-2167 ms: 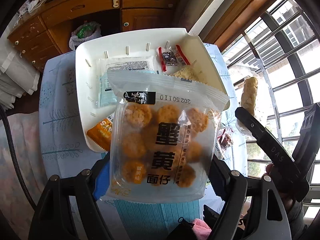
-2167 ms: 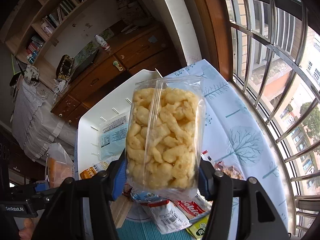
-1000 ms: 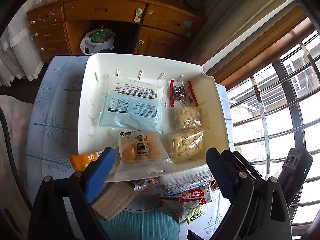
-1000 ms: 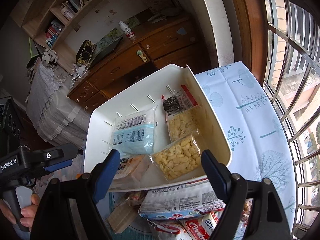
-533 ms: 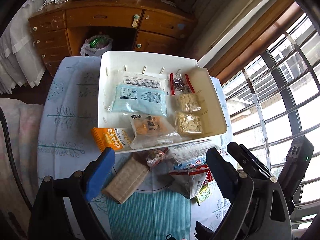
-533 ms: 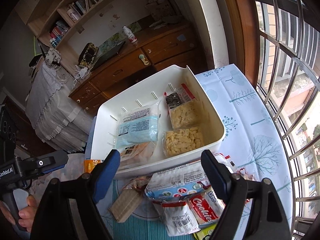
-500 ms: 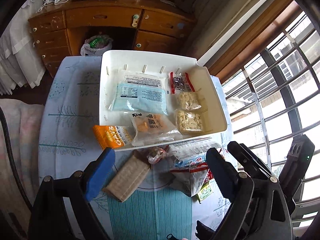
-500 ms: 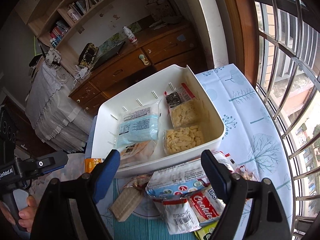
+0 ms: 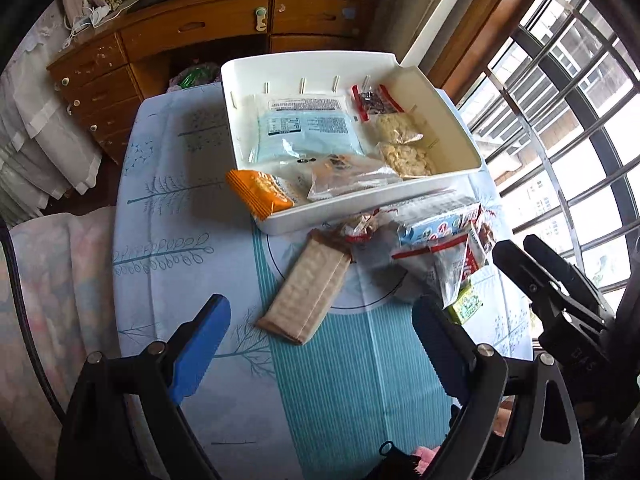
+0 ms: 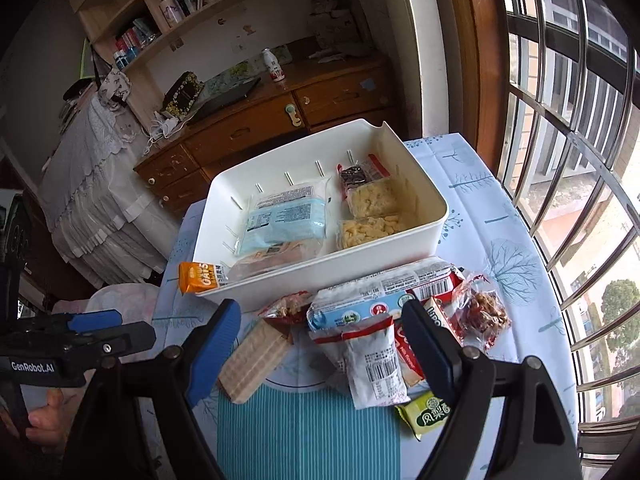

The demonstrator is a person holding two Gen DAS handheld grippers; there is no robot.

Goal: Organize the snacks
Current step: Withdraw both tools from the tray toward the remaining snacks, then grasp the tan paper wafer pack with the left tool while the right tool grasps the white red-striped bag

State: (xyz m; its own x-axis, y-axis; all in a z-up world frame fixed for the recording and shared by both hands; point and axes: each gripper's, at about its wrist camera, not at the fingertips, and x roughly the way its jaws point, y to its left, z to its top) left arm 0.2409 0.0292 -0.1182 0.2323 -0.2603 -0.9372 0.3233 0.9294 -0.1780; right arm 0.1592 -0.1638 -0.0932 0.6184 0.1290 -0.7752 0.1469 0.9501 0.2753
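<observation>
The surface [image 10: 500, 216] has a pale cloth with tree prints. On it stands a white bin [image 10: 352, 264]. Just before the bin lie a wafer pack [image 10: 252, 360], several snack packets [image 10: 372, 356] and a green packet [image 10: 428, 414].

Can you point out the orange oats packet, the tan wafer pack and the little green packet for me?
orange oats packet [image 10: 199, 276], right wrist view, its printed front.
tan wafer pack [image 9: 308, 290], left wrist view, middle of its top.
green packet [image 10: 430, 413], right wrist view, its label.
</observation>
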